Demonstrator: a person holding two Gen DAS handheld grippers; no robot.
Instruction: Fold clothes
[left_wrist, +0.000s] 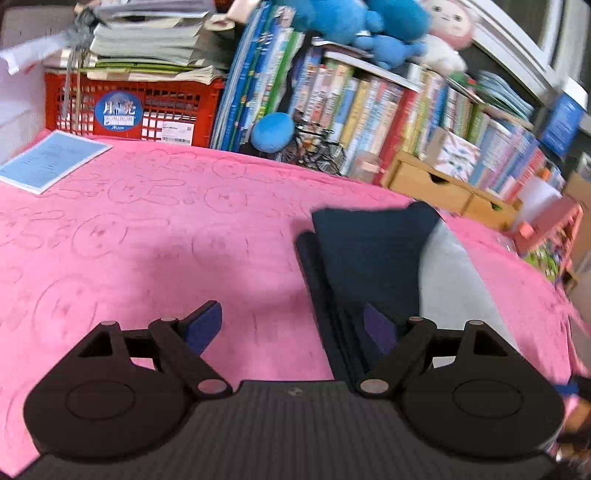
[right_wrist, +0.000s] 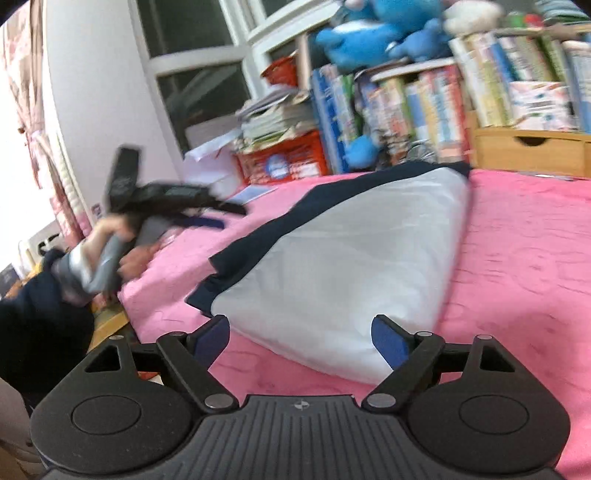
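Note:
A folded garment (right_wrist: 340, 258), light grey with navy trim, lies on the pink blanket (right_wrist: 524, 258). In the left wrist view the same garment (left_wrist: 373, 258) shows its navy folded edge, with the grey part to the right. My left gripper (left_wrist: 291, 326) is open; its right finger hangs over the garment's near navy edge and its left finger over bare blanket. My right gripper (right_wrist: 301, 336) is open too, low in front of the garment's near grey corner, holding nothing. The left gripper (right_wrist: 207, 214) also shows in the right wrist view, held by a hand at the blanket's left side.
A blue paper sheet (left_wrist: 51, 158) lies on the blanket's far left. Behind stand a red crate (left_wrist: 140, 110) under stacked papers, rows of books (left_wrist: 388, 122), blue plush toys (left_wrist: 369, 26) and a wooden drawer box (left_wrist: 436, 184). A person's dark sleeve (right_wrist: 40, 314) is at the left.

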